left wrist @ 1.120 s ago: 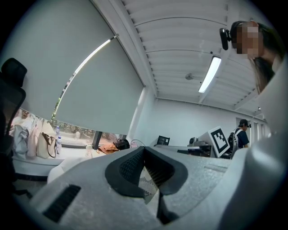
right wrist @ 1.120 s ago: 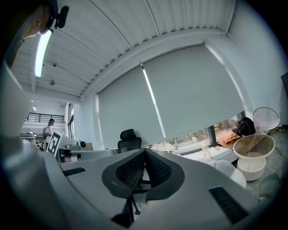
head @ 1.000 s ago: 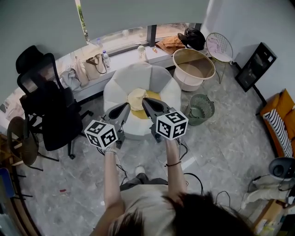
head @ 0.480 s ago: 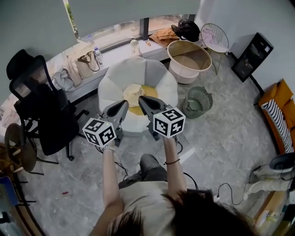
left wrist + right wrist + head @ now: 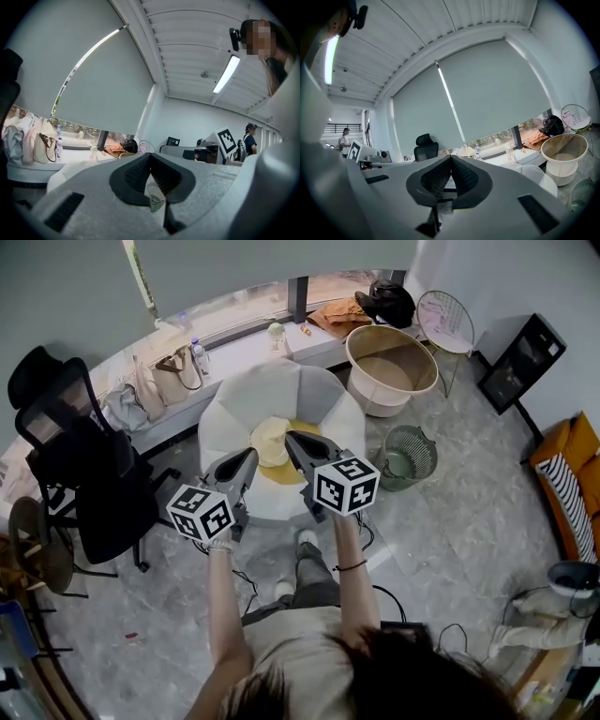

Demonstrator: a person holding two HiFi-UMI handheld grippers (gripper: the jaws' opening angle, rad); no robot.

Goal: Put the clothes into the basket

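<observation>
A cream and yellow heap of clothes (image 5: 269,442) lies on the seat of a white round armchair (image 5: 272,395). The big beige basket (image 5: 392,367) stands on the floor behind and to the right of the chair, and it also shows at the right as the basket (image 5: 564,152). My left gripper (image 5: 251,457) hangs over the chair's front edge, just left of the clothes. My right gripper (image 5: 292,438) points at the heap's right side. In the left gripper view my left gripper (image 5: 150,155) is shut on nothing. In the right gripper view my right gripper (image 5: 451,157) is shut and empty too.
A small green wire bin (image 5: 405,457) stands right of the chair. A black office chair (image 5: 84,465) is at the left. Bags (image 5: 173,371) and bottles line the window ledge. A wire side table (image 5: 441,320) and an orange sofa (image 5: 572,474) are at the right.
The person has stepped toward the armchair, one foot now showing below the grippers. Both grippers moved along with the person and sank a little; both stayed shut.
</observation>
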